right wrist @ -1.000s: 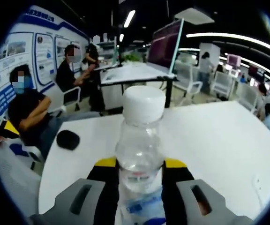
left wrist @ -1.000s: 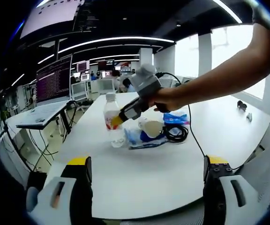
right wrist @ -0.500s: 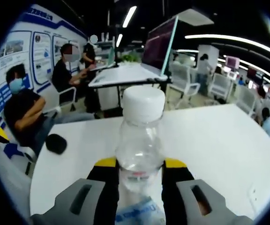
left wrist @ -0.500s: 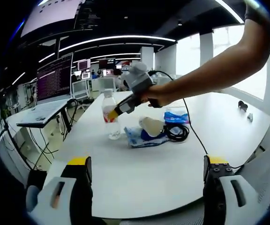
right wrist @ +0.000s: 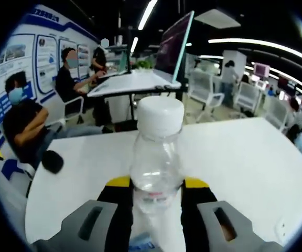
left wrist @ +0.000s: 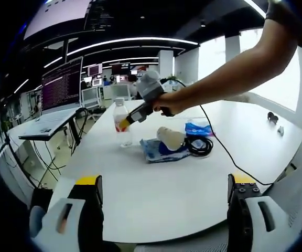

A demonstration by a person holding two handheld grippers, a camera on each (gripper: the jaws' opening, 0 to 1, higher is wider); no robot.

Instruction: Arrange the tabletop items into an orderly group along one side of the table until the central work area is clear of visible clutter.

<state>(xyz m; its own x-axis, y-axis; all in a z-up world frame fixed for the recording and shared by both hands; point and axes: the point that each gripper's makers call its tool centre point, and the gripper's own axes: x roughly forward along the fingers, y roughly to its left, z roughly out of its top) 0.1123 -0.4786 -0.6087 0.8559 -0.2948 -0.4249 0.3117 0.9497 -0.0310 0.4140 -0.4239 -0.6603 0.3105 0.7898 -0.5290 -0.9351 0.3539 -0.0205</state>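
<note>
1. Office space with ceiling strip lights, desks and monitors surrounds a large white table (left wrist: 156,194), smooth and glossy, whose near and central stretch lies bare in the left gripper view.

2. Seated people and wall posters sit at the far left of the right gripper view, beyond the table edge, with a small dark object (right wrist: 52,160) near that edge.

3. On the far side of the table a small cluster sits together: a blue crinkled plastic packet (left wrist: 159,152), a pale paper cup (left wrist: 170,138) lying on its side on it, and a coil of black cable (left wrist: 199,146) just to the right.

4. Left of that cluster, the right gripper (left wrist: 123,124) is clamped on the clear plastic bottle (right wrist: 156,163), its yellow-tipped jaws pressed to both sides below the shoulder; the bottle stands upright at the far left of the group, its base seemingly at or just above the table.

5. Judging by its clear walls, the bottle looks nearly empty: light, thin-walled, easily dented and tipped, somewhat slippery. The body below the white ribbed cap (right wrist: 161,115) seems the sound place to hold.

6. The left gripper (left wrist: 164,197) hangs spread wide and empty over the near table edge.
</note>
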